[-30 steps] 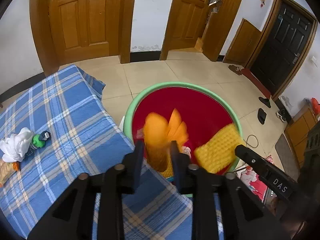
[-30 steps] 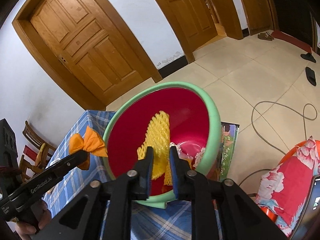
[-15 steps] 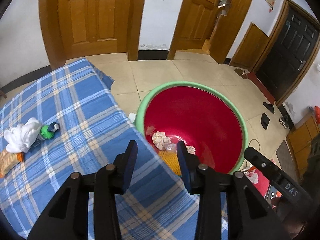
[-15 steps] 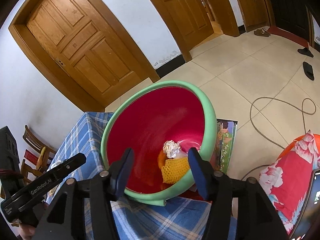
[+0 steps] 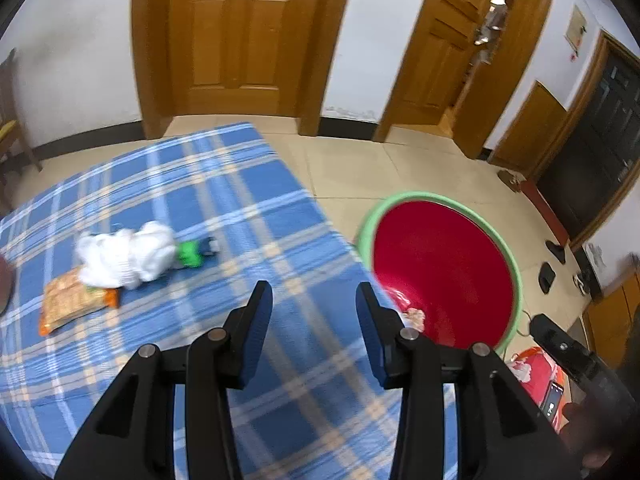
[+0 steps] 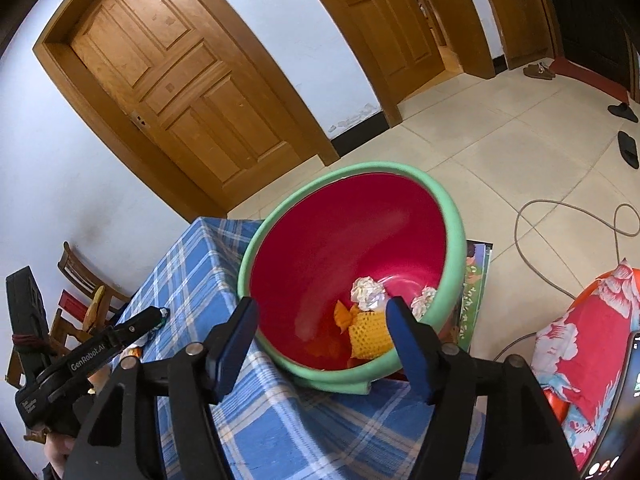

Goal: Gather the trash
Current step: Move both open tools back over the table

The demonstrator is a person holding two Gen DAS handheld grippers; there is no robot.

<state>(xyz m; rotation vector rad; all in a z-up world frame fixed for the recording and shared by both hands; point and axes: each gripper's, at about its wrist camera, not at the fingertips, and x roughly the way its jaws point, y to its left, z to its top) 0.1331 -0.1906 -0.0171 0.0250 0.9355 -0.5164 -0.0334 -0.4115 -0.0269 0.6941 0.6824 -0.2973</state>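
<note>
**A:** Both your grippers are empty. The left gripper (image 5: 314,300) has its jaws opening over bare blue checked cloth (image 5: 248,200), nothing between them. The right gripper (image 6: 320,320) hangs above the near rim of the basin (image 6: 454,216), jaws also opening, with only air between them.

**B:** What's in the basin?

**A:** It's red inside with a green rim, standing just off the table's corner. At the bottom lie a yellow foam net (image 6: 370,330), an orange scrap (image 6: 343,314) touching it, and two crumpled balls of foil or paper, one (image 6: 367,292) above the net and one (image 6: 424,300) against the right wall.

**B:** And what's left to collect?

**A:** A cluster on the cloth, well apart from the basin: a white crumpled wad (image 5: 124,256), a small green thing (image 5: 190,254) touching its right side, and an orange snack packet (image 5: 72,300) partly under it. The left-wrist view is blurred there, so I can't tell what the green thing is.

**B:** What could go wrong?

**A:** As I judge it, the three pieces overlap, so a pinch on the wad may drag the packet or knock the green piece loose. The wad looks soft; take too little and it could slip out over the floor gap before you reach the basin. Go too low and you'll snag the cloth.
</note>
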